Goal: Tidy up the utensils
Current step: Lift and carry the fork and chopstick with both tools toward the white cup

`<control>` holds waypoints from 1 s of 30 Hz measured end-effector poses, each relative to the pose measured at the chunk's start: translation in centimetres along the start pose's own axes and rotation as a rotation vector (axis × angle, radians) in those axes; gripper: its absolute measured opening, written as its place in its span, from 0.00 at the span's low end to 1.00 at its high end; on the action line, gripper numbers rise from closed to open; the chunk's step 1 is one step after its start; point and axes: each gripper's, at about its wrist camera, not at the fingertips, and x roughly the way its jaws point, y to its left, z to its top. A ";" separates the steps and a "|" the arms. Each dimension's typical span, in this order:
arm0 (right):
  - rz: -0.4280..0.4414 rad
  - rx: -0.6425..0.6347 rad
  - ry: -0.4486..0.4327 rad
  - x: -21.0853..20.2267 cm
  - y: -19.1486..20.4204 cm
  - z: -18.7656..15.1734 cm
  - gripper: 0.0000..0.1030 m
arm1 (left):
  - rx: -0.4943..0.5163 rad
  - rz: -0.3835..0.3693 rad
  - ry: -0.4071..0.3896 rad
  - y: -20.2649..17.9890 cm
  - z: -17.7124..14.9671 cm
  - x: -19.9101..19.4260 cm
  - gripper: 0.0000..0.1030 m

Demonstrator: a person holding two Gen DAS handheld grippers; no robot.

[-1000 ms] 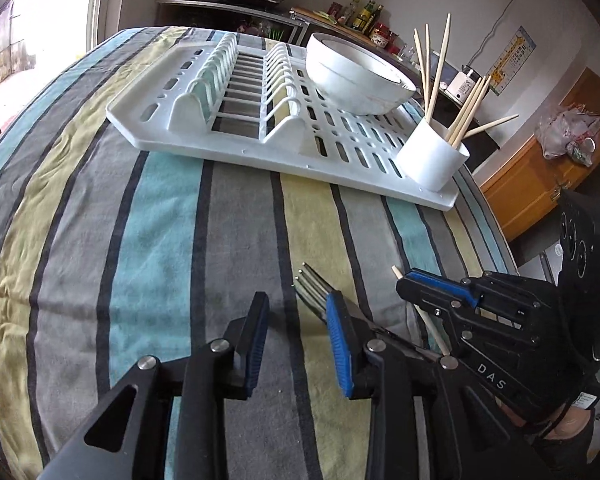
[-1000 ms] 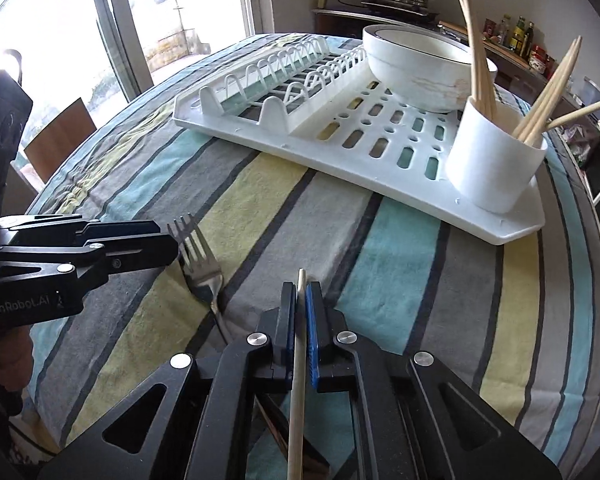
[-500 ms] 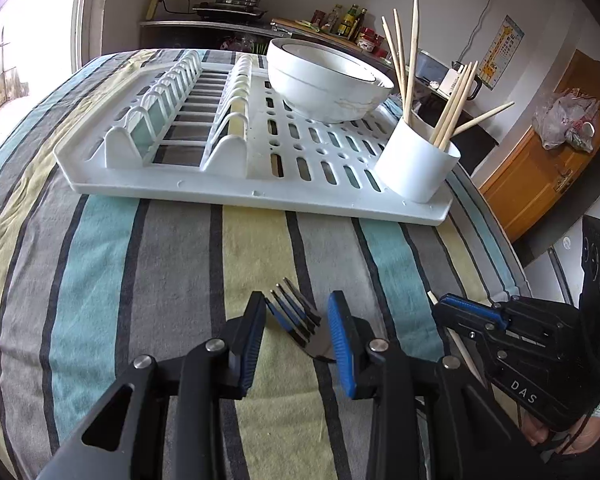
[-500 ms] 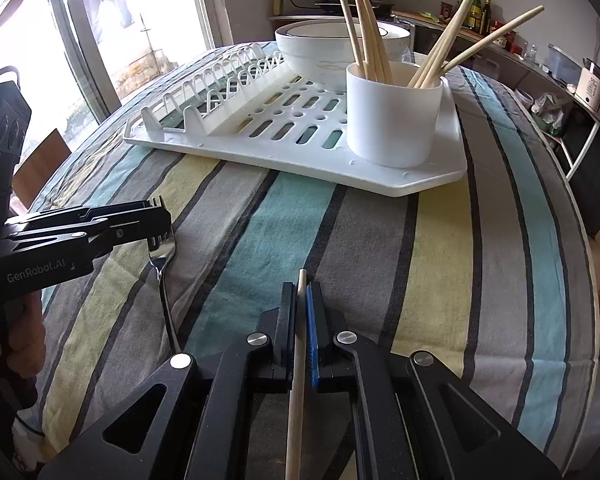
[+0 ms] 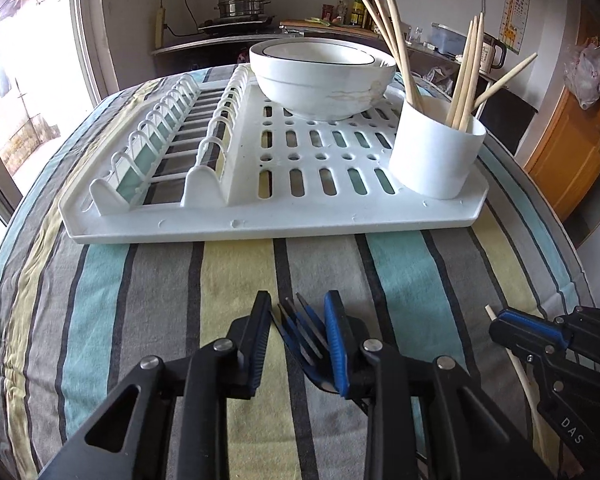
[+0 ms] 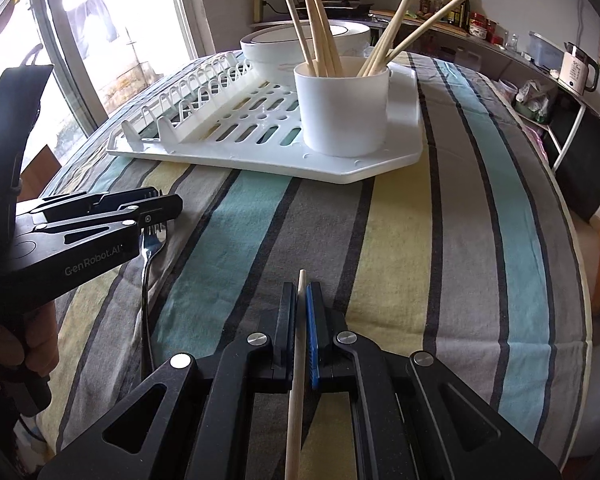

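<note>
Wooden chopsticks [image 5: 466, 76], seven in white cup [image 5: 434, 152], one fork [image 5: 304, 336], two bowls [image 5: 320, 76]

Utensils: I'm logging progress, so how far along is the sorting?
Done: several chopsticks stand in the white cup on the rack. In hand: the right gripper clamps one chopstick; the left gripper's jaws have just been closing around the fork. Left: cupping both.

surface: a table [image 5: 400, 268] wearing a striped cloth [image 6: 440, 240]
at twelve o'clock: a white drying rack [image 5: 260, 220] sitting directly on the cloth
at six o'clock: a fork [image 6: 146, 280] seeming to be lying on the cloth
</note>
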 end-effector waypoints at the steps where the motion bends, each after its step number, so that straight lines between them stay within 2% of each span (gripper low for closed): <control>1: -0.001 0.004 -0.002 -0.1 -0.2 0.0 0.05 | 0.001 -0.009 0.004 0.1 0.1 0.0 0.26; 6: 0.004 0.027 -0.032 -0.8 -0.8 0.3 0.05 | 0.015 -0.063 0.007 0.1 0.7 -0.4 0.18; 13: 0.016 0.044 -0.100 -2.9 -1.1 1.2 0.05 | 0.057 -0.130 -0.045 -0.4 1.6 -3.0 0.17; 23: 0.013 0.066 -0.235 -7.6 -1.1 2.4 0.05 | 0.126 -0.203 -0.179 -0.9 2.9 -9.0 0.17; 30: 0.003 0.061 -0.322 -10.8 -0.5 2.4 0.05 | 0.154 -0.240 -0.259 -0.8 2.1 -12.7 0.16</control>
